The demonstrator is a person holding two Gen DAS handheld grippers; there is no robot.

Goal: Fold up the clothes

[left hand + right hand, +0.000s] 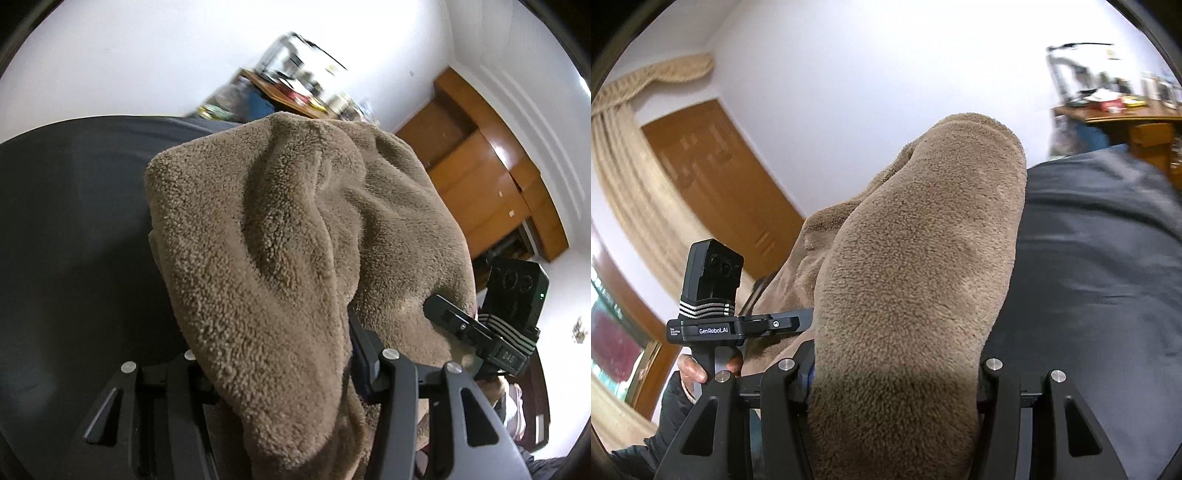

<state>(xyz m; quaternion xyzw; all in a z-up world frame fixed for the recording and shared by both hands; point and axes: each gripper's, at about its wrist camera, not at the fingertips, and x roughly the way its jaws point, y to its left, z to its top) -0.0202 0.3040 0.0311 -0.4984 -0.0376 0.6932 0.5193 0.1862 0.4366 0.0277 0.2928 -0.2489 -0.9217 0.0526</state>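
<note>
A brown fleece garment (295,240) hangs over both grippers and fills the middle of both views (916,266). My left gripper (280,373) is shut on its edge, with the fabric draped over the fingers and hiding the tips. My right gripper (894,373) is shut on another part of the garment, its tips also hidden under the fleece. Both hold it lifted above a dark grey surface (74,221), which also shows in the right wrist view (1089,258). The right gripper's body shows at the right of the left wrist view (491,332), and the left gripper's body at the left of the right wrist view (713,295).
A cluttered wooden desk (1115,114) stands beyond the dark surface (288,92). Wooden wardrobe doors (491,177) and a beige curtain (631,177) line the white walls. The person's hand (690,369) holds the left gripper's handle.
</note>
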